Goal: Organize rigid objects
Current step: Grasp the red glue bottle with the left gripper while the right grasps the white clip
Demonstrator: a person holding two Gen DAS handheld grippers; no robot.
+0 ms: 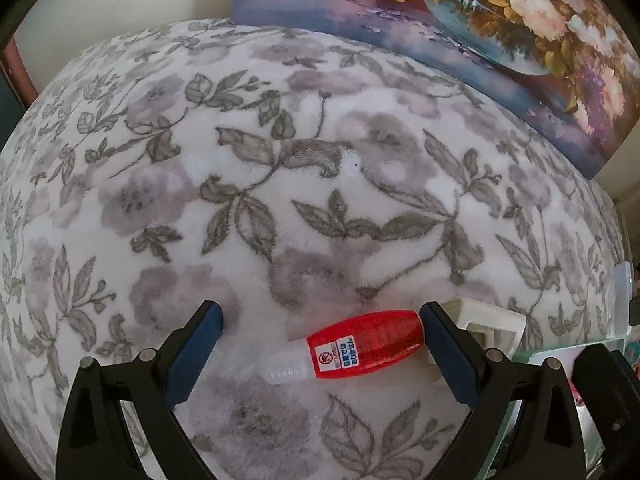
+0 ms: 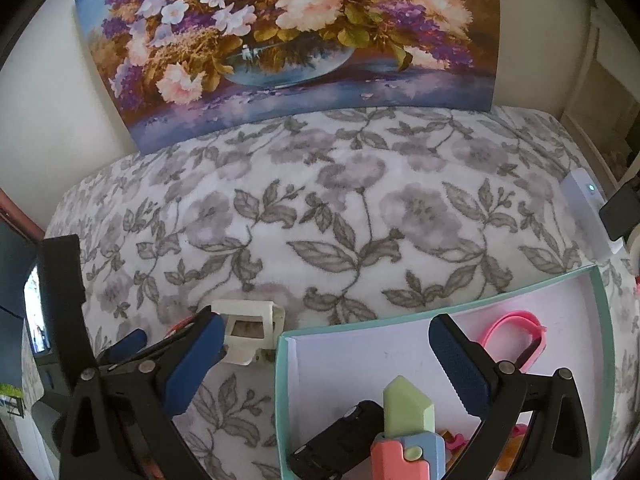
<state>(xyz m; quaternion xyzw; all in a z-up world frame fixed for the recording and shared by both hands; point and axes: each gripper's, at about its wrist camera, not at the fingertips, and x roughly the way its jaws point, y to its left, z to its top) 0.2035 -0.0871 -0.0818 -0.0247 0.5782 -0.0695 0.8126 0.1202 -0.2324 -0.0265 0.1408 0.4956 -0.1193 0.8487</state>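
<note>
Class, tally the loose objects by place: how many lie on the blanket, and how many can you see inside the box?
On the blanket: 2, red bottle and white block
In the box: 3 clear, pink ring, black piece, toy knife
Total: 5

Fuzzy, matt fleece blanket (image 1: 280, 160), glossy translucent red plastic bottle (image 1: 360, 344), smooth matt cardboard box (image 2: 288, 380), ribbed blue rubbery pads (image 2: 460, 368)

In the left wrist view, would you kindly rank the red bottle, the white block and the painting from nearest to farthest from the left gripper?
1. Red bottle, between the open fingers.
2. White block, just outside the right finger.
3. Painting, against the far wall.
</note>
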